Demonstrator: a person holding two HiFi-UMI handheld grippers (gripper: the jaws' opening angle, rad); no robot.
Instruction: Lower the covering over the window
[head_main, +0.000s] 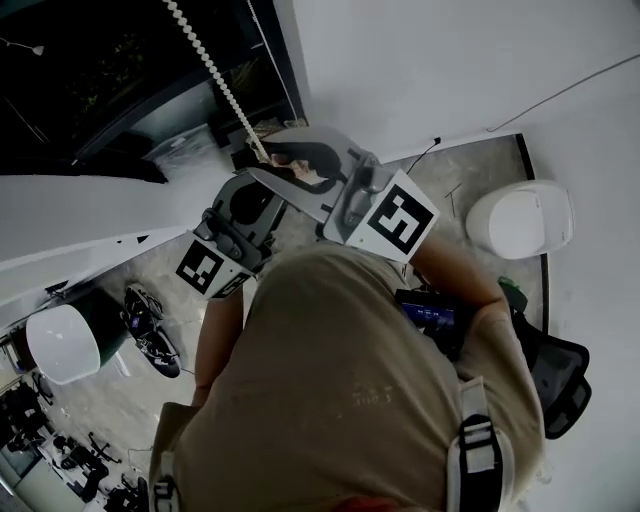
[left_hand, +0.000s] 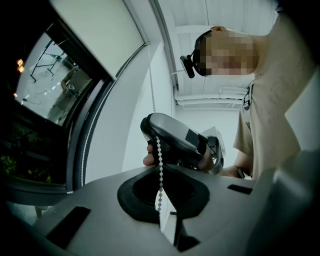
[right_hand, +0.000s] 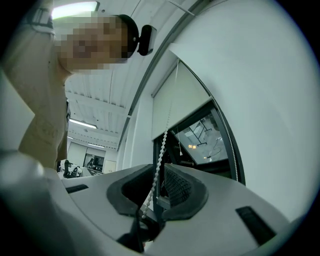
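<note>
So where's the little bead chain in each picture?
Head view: bead chain slants down from the top, left of centre.
Left gripper view: bead chain hangs straight down at centre.
Right gripper view: bead chain at centre, rising towards the blind.
Shared landmark: the dark window.

left tool (left_hand: 166, 217) + right tool (right_hand: 151, 196): 2 | bead chain (left_hand: 159, 170): 1 | window (left_hand: 45, 100): 1 | roller blind (left_hand: 95, 35): 1 | person (head_main: 350, 380): 1

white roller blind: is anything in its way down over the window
Nothing visible does. In the left gripper view the white fabric roller blind sits high, with no object across the dark window glass below it. The white bead chain is clamped in the left gripper.
</note>
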